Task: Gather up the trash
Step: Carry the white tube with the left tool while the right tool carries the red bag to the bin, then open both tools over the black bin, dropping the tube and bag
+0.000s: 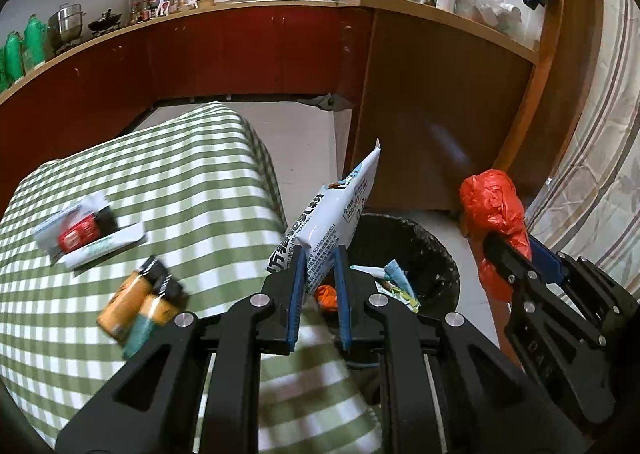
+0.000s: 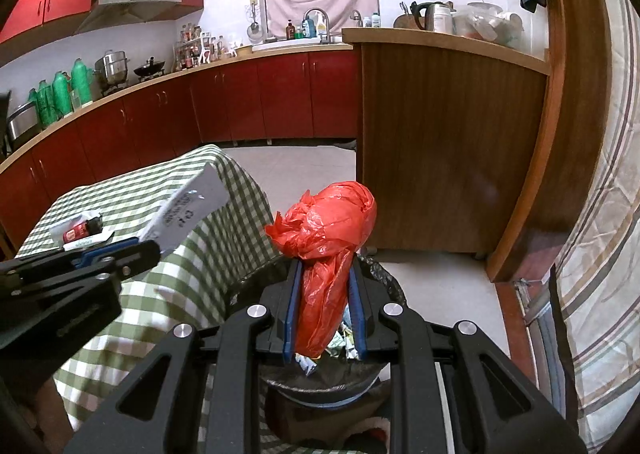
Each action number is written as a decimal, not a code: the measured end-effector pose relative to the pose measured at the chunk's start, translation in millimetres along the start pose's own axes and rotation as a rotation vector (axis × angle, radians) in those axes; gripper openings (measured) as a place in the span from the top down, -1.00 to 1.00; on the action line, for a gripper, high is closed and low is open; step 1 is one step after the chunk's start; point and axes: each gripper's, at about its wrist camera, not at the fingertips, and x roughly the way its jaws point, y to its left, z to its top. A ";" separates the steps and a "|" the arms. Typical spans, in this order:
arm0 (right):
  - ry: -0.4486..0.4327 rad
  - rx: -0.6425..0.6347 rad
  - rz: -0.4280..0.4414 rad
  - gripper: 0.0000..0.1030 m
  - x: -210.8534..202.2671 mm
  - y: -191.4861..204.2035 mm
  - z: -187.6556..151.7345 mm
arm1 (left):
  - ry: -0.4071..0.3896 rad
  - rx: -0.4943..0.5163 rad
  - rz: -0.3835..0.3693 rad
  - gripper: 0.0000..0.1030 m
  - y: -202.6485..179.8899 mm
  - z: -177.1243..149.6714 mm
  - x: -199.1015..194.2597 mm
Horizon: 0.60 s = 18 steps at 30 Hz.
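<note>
Trash bin (image 1: 436,254) sits on the floor just right of the checked worktop (image 1: 140,174); left wrist view shows the left hand-held gripper (image 1: 320,290) clamped on a white packet (image 1: 332,222), long axis upright, at the bin's near-left rim. Right wrist view: right hand-held gripper (image 2: 324,318) pinches a red plastic bag (image 2: 328,238), bin (image 2: 384,274) directly beneath, so it seems nearer

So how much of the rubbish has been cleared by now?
Partly done: the black bin already holds some wrappers. In hand: the left gripper clamps a white milk powder packet, and the right gripper clamps a crumpled red plastic bag, both over the bin. Still on the checked tablecloth: a red-and-white wrapper pile and an orange packet.
</note>
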 end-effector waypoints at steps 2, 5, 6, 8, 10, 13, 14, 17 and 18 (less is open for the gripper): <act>0.000 0.007 0.004 0.57 3.9 -3.9 0.8 | 0.004 0.007 0.003 0.71 -6.0 2.6 6.8; 0.007 0.016 0.015 0.57 11.1 -9.0 2.1 | 0.018 0.024 0.001 0.70 -15.5 6.5 18.6; 0.012 0.022 0.023 0.56 14.0 -10.4 1.9 | 0.025 0.031 0.003 0.67 -18.0 8.3 22.6; 0.019 0.040 0.028 0.45 21.2 -14.6 1.3 | 0.035 0.043 0.012 0.62 -23.2 10.3 32.6; 0.020 0.044 0.022 0.39 25.2 -15.9 1.6 | 0.049 0.044 0.011 0.51 -25.6 11.1 40.4; 0.017 0.051 0.017 0.37 25.0 -17.8 3.0 | 0.064 0.033 0.010 0.29 -25.4 10.8 45.4; 0.016 0.052 0.016 0.36 24.5 -18.0 3.1 | 0.063 0.028 0.011 0.27 -24.7 10.5 45.3; 0.014 0.047 0.012 0.34 22.2 -15.0 4.0 | 0.059 0.021 0.013 0.27 -19.2 9.1 41.5; 0.016 0.045 0.009 0.34 20.3 -12.0 4.4 | 0.058 0.019 0.013 0.27 -16.2 8.7 38.7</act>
